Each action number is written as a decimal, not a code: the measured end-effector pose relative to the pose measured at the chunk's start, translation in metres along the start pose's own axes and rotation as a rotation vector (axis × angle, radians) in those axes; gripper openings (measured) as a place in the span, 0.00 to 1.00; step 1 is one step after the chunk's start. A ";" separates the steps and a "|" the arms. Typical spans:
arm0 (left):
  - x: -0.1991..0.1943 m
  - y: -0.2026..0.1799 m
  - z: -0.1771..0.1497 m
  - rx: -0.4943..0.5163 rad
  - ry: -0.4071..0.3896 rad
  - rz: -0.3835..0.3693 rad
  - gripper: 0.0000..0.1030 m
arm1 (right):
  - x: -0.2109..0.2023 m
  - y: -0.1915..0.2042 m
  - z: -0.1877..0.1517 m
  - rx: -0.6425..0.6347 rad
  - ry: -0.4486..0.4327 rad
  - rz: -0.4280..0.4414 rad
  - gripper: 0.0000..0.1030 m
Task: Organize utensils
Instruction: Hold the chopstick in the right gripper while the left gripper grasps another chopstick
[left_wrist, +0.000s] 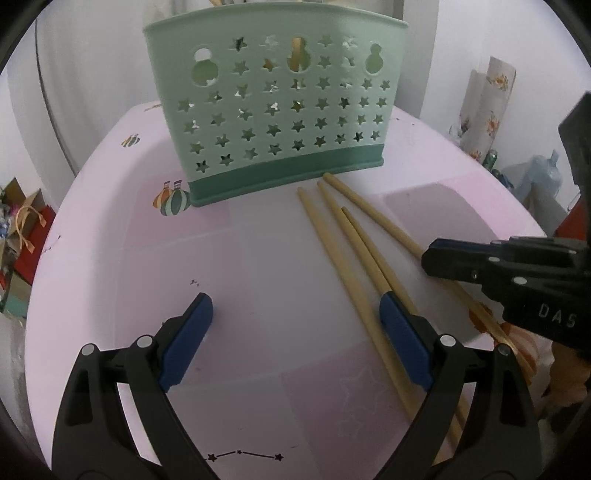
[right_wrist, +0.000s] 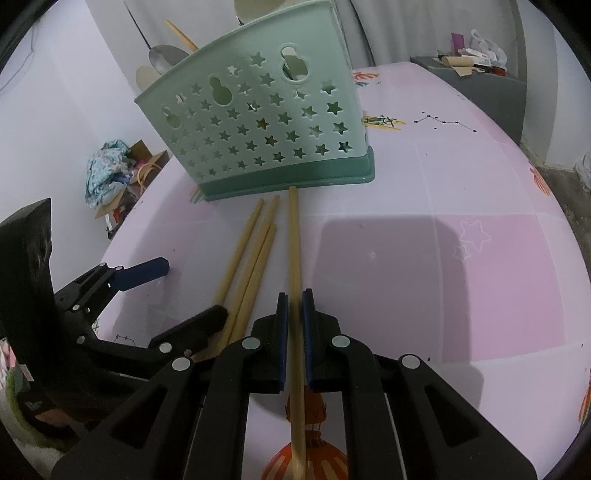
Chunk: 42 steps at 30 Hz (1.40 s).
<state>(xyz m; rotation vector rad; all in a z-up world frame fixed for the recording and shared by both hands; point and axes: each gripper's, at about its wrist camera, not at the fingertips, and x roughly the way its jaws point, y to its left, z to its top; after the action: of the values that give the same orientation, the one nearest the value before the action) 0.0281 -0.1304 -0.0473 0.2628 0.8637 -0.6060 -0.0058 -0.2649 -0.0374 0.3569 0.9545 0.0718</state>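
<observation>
Right tongs (right_wrist: 294, 325) clamped on one chopstick (right_wrist: 293, 243) lying on table (right_wrist: 480, 258). Left tongs (left_wrist: 295, 332) gape empty beside three others. Green holder (right_wrist: 258, 122) ahead. Next, likely: lift, tip upright, drop in.

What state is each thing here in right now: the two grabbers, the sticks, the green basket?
Right gripper: shut on one chopstick.
Left gripper: open, holding nothing.
Three other chopsticks: lying loose on the table.
Green utensil holder: upright, already holding utensils.
</observation>
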 end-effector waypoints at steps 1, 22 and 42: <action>-0.001 0.003 0.000 -0.025 -0.005 -0.004 0.85 | 0.000 0.000 0.000 -0.001 0.003 0.000 0.08; -0.001 0.017 0.004 -0.065 0.021 -0.002 0.86 | 0.001 0.003 0.002 -0.008 0.004 -0.011 0.08; -0.011 0.033 -0.011 -0.017 0.048 0.050 0.86 | 0.001 0.003 0.002 -0.019 0.001 -0.001 0.08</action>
<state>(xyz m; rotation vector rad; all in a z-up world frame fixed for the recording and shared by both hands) 0.0355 -0.0947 -0.0463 0.2837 0.9054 -0.5477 -0.0035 -0.2624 -0.0357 0.3392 0.9545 0.0798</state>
